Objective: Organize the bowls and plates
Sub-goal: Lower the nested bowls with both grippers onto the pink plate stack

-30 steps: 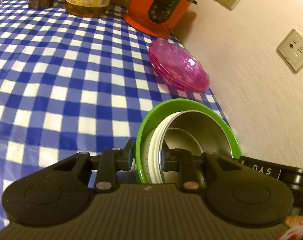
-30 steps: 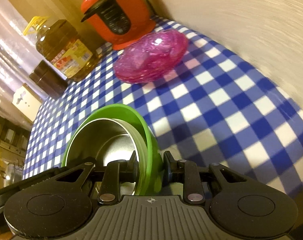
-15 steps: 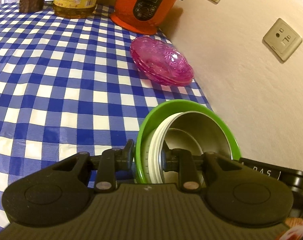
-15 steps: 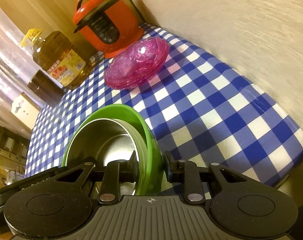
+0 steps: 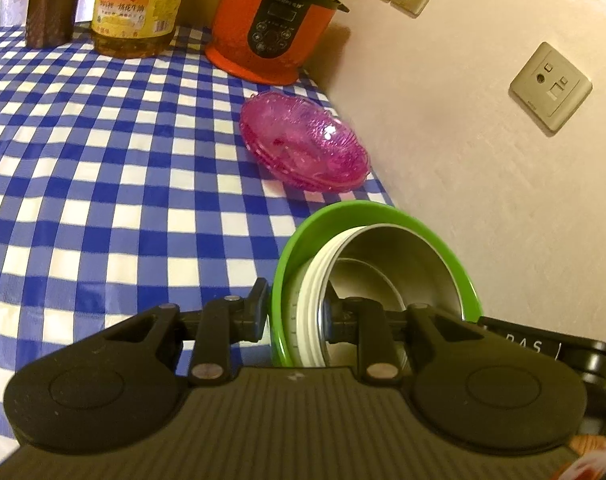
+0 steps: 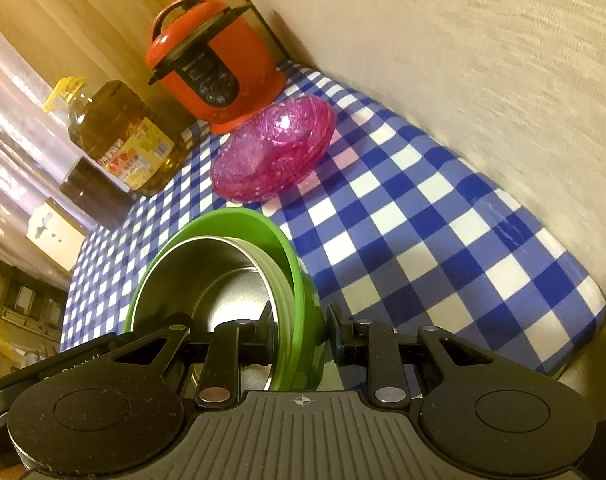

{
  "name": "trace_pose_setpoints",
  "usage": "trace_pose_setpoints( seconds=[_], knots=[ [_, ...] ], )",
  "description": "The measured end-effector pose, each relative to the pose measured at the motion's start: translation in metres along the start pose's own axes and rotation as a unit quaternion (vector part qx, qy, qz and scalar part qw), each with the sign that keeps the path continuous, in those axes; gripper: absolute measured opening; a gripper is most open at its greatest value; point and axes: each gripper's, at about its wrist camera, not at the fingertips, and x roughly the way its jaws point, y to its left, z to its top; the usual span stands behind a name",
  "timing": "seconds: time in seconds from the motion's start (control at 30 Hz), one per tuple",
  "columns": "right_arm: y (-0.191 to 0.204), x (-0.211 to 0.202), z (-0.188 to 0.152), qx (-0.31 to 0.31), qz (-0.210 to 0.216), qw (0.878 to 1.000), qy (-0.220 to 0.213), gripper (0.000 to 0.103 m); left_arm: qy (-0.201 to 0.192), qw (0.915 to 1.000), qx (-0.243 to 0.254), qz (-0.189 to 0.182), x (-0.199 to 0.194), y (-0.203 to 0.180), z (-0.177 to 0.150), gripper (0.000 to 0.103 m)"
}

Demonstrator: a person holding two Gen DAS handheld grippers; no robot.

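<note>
Carefully now: I had both the left gripper [image 5: 297, 312] and the right gripper [image 6: 299, 330] clamped on opposite rims of the green bowl [image 5: 299, 248], with the steel bowl [image 6: 207, 280] nested inside, held above the checked tablecloth [image 5: 103, 160] near the pink plates [image 6: 275, 152]. The stack was tipped with its mouth facing forward, so I judged the steel bowl could slide out.

Blue-and-white checked tablecloth [image 5: 103, 160]. Orange pressure cooker [image 5: 273, 20], against the wall. Yellow-labelled oil bottle [image 5: 137, 4] beside it. Dark brown jar [image 5: 51, 4]. 3 wall sockets [image 5: 550, 87], beige.
</note>
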Motion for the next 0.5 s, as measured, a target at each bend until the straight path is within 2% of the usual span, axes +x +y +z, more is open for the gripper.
trace_pose_setpoints(
  seconds=[0.5],
  knots=[
    [0.021, 0.002, 0.059, -0.008, 0.004, 1.000, -0.026, 0.026, -0.025, 0.9996, 0.007, -0.012, 0.011, -0.010, 0.059, 0.023]
  ],
)
